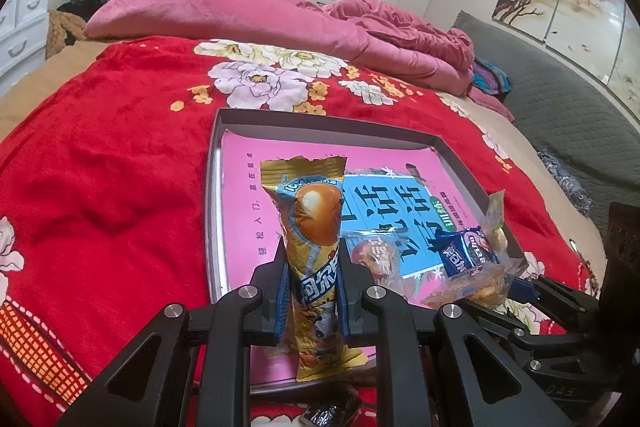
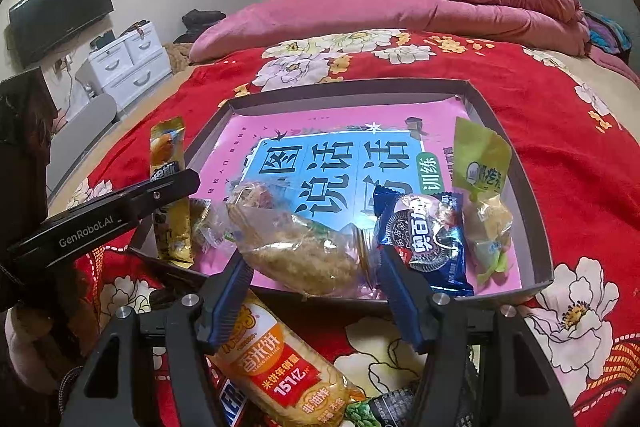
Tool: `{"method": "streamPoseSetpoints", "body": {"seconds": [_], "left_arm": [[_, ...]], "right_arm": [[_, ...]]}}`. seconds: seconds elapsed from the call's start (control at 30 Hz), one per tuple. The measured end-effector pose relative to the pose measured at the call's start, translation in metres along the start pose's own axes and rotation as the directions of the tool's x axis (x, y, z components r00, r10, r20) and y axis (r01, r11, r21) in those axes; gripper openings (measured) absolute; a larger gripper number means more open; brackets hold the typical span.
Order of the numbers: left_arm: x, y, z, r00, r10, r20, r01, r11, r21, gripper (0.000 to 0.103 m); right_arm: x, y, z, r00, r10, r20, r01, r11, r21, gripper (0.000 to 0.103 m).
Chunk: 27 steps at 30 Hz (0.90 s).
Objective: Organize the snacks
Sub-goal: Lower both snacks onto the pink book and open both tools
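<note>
mid-sort, filling the tray (image 2: 536,227) on the red floral blanket (image 1: 120,155); my left gripper (image 1: 310,291) is clenched on the yellow stick snack (image 1: 316,227), upright over the tray's near left corner, so the step in hand is placing it; next move, as i judge it: lower it flat onto the pink liner beside the others, then let go; my right gripper (image 2: 316,275) stands released, jaws either side of the clear-wrapped pastry (image 2: 304,251) at the tray's near edge, pads seemingly not pressing, though the wrapper's glare makes contact hard to call; already in the tray: blue cookie pack (image 2: 424,239) just beside the pastry, green-topped packet (image 2: 482,195) at the right wall; still outside, near me: orange rice cracker pack (image 2: 280,367), a dark bar and more wrappers under my right jaws; the crowded near edge leaves little landing room; the far half is free
</note>
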State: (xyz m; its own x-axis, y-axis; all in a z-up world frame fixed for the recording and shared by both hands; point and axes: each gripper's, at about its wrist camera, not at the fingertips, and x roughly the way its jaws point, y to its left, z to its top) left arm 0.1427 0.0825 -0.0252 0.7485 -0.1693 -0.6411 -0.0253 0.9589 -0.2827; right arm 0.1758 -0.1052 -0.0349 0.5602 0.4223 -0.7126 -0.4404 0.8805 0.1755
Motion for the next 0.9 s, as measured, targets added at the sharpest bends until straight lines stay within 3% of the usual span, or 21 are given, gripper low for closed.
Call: {"method": "streamPoseSetpoints", "body": {"seconds": [0.53,0.9], "left_arm": [[0.0017,0.0011,-0.0013,1.0,-0.001,-0.012,0.001,1.0,-0.015,0.02],[-0.0017,0.0005,-0.0016,1.0,-0.009,-0.017,0.009,1.0,-0.024,0.032]], "right_arm": [[-0.0046,0.0004,-0.0007,1.0,-0.016,-0.001,0.016,1.0,-0.005,0.068],[-0.0088,0.0012,-0.0019,0.999,-0.034,0.006,0.034,0.999,-0.003,0.069]]}}
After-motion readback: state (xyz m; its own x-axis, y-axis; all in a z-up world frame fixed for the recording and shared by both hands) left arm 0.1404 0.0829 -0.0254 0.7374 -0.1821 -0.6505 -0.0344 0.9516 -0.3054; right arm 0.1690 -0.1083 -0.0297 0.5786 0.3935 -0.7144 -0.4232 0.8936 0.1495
